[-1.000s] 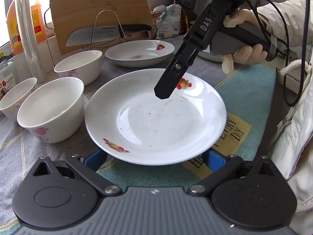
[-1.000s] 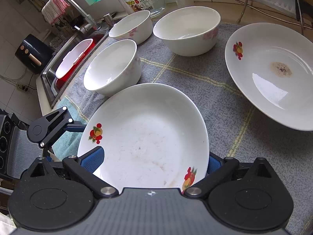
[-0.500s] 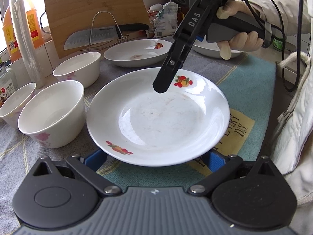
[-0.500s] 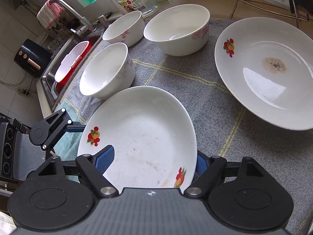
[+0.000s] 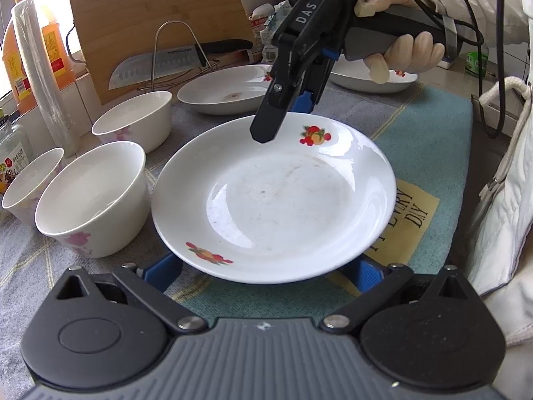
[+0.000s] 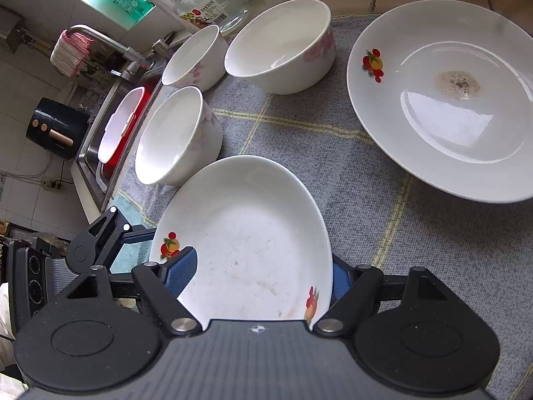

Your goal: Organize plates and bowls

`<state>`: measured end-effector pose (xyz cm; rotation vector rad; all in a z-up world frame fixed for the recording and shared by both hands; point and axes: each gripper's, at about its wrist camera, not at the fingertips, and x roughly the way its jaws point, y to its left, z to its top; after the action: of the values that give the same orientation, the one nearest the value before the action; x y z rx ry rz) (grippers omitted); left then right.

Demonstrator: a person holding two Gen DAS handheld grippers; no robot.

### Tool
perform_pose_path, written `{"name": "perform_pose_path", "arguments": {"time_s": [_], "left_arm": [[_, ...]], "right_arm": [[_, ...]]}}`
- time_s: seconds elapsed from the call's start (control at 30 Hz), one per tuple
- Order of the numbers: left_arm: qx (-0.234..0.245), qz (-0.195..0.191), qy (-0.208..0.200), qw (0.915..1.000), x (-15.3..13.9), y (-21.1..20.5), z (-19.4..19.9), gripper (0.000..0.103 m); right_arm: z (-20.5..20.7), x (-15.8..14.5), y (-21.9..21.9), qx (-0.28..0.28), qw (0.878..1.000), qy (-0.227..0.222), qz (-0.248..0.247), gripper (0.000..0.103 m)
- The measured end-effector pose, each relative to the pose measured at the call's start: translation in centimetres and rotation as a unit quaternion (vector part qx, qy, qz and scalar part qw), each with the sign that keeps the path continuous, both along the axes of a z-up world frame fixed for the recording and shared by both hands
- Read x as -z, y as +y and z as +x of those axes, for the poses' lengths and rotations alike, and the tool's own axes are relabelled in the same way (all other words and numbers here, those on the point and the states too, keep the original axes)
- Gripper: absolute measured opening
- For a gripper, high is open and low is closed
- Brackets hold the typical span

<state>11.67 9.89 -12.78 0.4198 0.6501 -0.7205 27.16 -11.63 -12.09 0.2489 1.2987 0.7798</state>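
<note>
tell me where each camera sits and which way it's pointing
Left wrist: sits on the left gripper, looking across the white fruit-print plate toward the bamboo cutting board and cleaver; its own blue fingers, the right gripper and the gloved right hand show.
Right wrist: sits on the right gripper, looking over the same plate toward the steel sink; its own fingers and the left gripper show.
Shared: that plate, three white floral bowls, the stained plate, the grey checked mat.
</note>
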Motion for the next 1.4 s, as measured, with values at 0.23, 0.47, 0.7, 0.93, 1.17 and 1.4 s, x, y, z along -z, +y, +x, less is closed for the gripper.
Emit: {"name": "perform_pose_path", "arguments": {"time_s": [0.23,0.47,0.7,0.93,1.17,1.4], "left_arm": [[0.004,0.002,-0.001,1.0,0.1,0.1,0.1,0.102],[0.005,0.005,0.003,1.0,0.0,0.0,0.3,0.101],[0.008,0.004,0.008,0.9999,-0.1,-0.1,0.4,0.101],[0.013,0.002,0.009,0.9999,-0.3,-0.2,0.7,0.101],[0.021,0.005,0.006,0.9997,-0.6,-0.7,0.8,0.101],[0.035,-0.002,0.008,0.9994,-1.5,-1.5,1.1,0.101]], "right_arm": [[-0.3,-0.2,0.3,0.002,0.999,-0.019,-0.029,0.071],[-0.4,-0.3,0.4,0.0,0.999,-0.024,-0.042,0.069],[-0.6,-0.4,0.5,-0.001,0.998,-0.027,-0.05,0.069],[-0.9,-0.5,0.6,-0.004,0.998,-0.034,-0.056,0.069],[-1.3,-1.0,0.0,0.004,0.998,-0.039,-0.056,0.07],[-1.7,-1.6,-1.4,0.024,0.997,-0.045,-0.054,0.07]]}}
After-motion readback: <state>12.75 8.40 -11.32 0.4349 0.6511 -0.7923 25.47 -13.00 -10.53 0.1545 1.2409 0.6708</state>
